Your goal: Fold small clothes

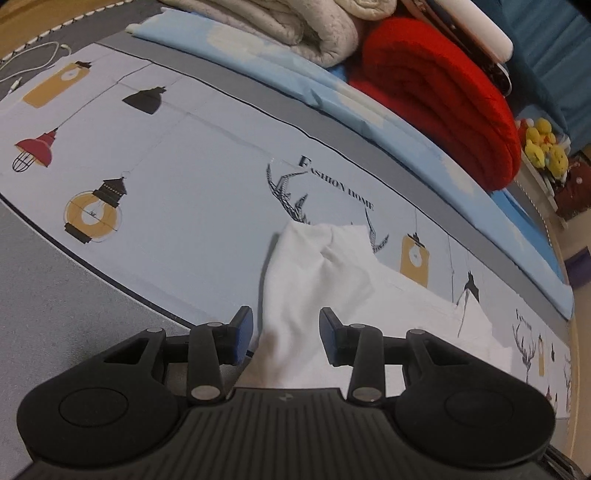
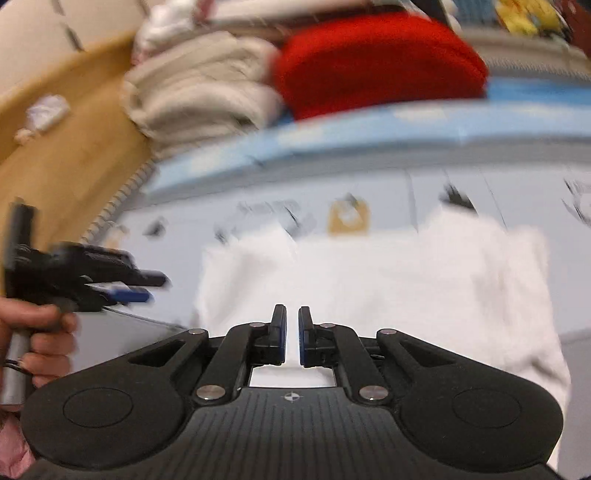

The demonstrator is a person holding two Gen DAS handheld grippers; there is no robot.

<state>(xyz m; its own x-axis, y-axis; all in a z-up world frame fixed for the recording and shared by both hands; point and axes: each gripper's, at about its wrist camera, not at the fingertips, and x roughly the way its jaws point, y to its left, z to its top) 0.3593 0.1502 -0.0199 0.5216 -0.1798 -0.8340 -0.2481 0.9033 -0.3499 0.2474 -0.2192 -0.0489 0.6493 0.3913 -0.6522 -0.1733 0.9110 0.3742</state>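
Note:
A white garment (image 1: 332, 280) lies spread on the pale printed bedsheet (image 1: 184, 184), with one rumpled corner raised. My left gripper (image 1: 286, 328) hovers over its near edge, jaws open and nothing between the blue pads. The blurred right wrist view shows the white garment (image 2: 369, 280) lying wide across the sheet. My right gripper (image 2: 292, 321) is above its near edge, the pads only a thin slit apart and holding nothing. The left gripper (image 2: 147, 290) appears at the left of that view, held by a hand (image 2: 48, 332), clear of the cloth.
A rolled red blanket (image 1: 443, 92) and a cream quilt (image 1: 295, 26) are stacked at the far side on a light blue folded sheet (image 1: 258, 66). Yellow plush toys (image 1: 545, 147) sit far right. A white cable (image 1: 33, 62) lies far left. Wooden floor (image 2: 66, 147) borders the bed.

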